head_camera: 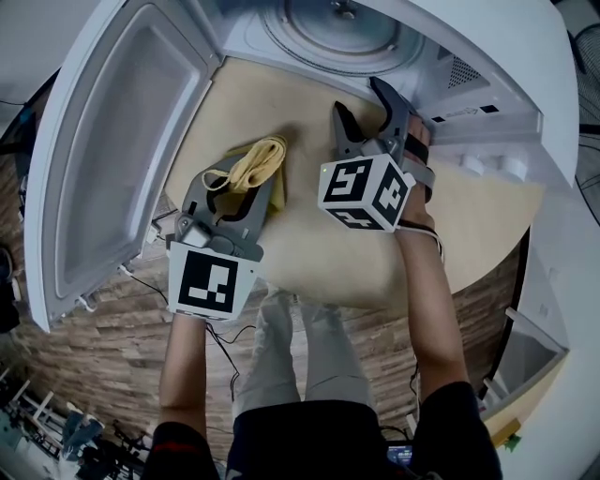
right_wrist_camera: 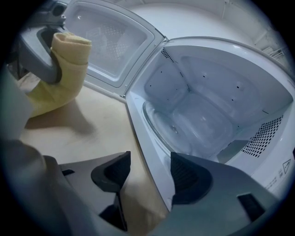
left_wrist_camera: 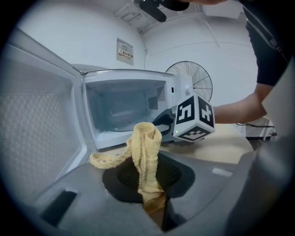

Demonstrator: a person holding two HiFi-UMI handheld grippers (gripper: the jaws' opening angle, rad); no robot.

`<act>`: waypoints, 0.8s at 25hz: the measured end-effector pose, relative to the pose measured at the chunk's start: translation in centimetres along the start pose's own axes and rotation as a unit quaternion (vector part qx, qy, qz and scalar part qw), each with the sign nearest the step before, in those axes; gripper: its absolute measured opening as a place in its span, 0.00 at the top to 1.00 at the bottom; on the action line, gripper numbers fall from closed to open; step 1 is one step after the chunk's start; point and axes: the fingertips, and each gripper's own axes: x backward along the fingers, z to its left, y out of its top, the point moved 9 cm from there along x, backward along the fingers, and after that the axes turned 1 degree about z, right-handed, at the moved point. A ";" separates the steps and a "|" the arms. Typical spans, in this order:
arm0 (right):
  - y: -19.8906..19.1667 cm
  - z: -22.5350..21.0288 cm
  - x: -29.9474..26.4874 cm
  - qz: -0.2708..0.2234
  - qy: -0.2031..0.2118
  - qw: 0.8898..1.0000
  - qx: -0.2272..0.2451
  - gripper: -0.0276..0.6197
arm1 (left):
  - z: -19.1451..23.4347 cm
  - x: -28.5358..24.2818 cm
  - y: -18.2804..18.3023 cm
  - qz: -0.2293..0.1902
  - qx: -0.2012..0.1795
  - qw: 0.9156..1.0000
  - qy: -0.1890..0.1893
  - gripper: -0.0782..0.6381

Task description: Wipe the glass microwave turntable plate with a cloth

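The glass turntable plate lies inside the open microwave, seen in the right gripper view as a clear disc on the oven floor. A yellow cloth is pinched in my left gripper, which is shut on it in front of the oven and left of its opening. In the left gripper view the cloth stands up between the pads and droops to the left. My right gripper is open at the oven's front lip. The lip runs between its empty jaws.
The microwave door is swung wide open to the left. The oven stands on a round tan table above a wood-plank floor. A floor fan stands behind the microwave. Thin cables hang off the table's left edge.
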 end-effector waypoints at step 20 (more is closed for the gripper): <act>-0.1 0.0 0.0 -0.002 0.000 1.000 -0.005 0.56 | 7.1 -7.8 7.7 -0.073 -0.082 0.992 0.059 0.81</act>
